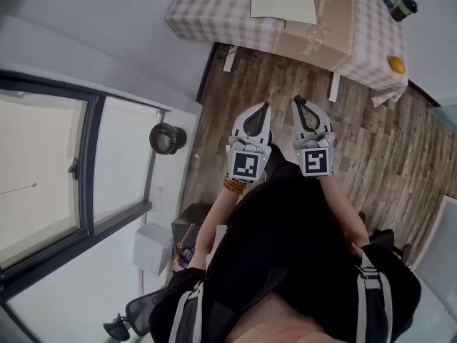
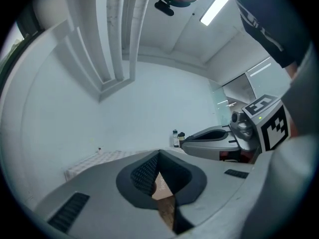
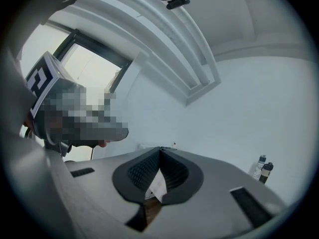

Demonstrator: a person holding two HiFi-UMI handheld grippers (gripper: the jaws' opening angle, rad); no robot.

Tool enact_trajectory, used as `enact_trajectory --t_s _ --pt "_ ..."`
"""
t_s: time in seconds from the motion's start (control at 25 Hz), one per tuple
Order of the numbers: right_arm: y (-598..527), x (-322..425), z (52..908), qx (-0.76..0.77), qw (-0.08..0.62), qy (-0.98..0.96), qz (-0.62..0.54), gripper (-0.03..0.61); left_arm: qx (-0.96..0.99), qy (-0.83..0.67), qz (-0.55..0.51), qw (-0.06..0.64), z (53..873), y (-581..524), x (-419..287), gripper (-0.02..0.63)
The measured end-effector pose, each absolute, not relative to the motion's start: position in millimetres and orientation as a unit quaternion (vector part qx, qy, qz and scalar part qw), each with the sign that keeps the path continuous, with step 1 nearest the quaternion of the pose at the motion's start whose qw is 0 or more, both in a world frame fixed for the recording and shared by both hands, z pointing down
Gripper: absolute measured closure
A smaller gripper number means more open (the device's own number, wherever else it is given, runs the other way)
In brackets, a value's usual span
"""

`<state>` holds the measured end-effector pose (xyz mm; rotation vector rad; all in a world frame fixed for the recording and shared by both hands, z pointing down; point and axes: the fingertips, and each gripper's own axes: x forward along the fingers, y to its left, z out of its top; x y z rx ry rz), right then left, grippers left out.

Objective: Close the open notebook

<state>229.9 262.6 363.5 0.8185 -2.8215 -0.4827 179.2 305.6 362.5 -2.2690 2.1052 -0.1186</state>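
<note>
Open notebook (image 1: 283, 4) flat on checked table (image 1: 207, 13), well ahead of both grippers, left gripper (image 1: 265, 107) and right gripper (image 1: 298, 100) clenched on nothing, side by side above wood floor (image 1: 371, 141), script on pink runner (image 1: 314, 31) too small to read

The tablecloth (image 1: 207, 13) is matt checked fabric, the notebook (image 1: 283, 4) smooth white paper, the floor (image 1: 385, 156) grained wood planks.

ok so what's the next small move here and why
Probably carry both tools forward toward the checked table. The left tool and right tool are shut, empty and side by side over the wood floor, well short of the open notebook lying flat on that table. Neither can reach a page from here.
</note>
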Motion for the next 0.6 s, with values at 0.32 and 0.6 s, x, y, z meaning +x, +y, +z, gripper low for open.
enact_trajectory --t_s 0.32,0.6 --pt "183 187 381 0.285 0.100 -0.942 -0.148 0.572 -0.754 0.654 -0.061 0.017 373 221 139 0.601" --pt "113 156 383 0.301 0.067 -0.940 -0.146 0.572 -0.766 0.635 -0.094 0.018 382 158 116 0.601"
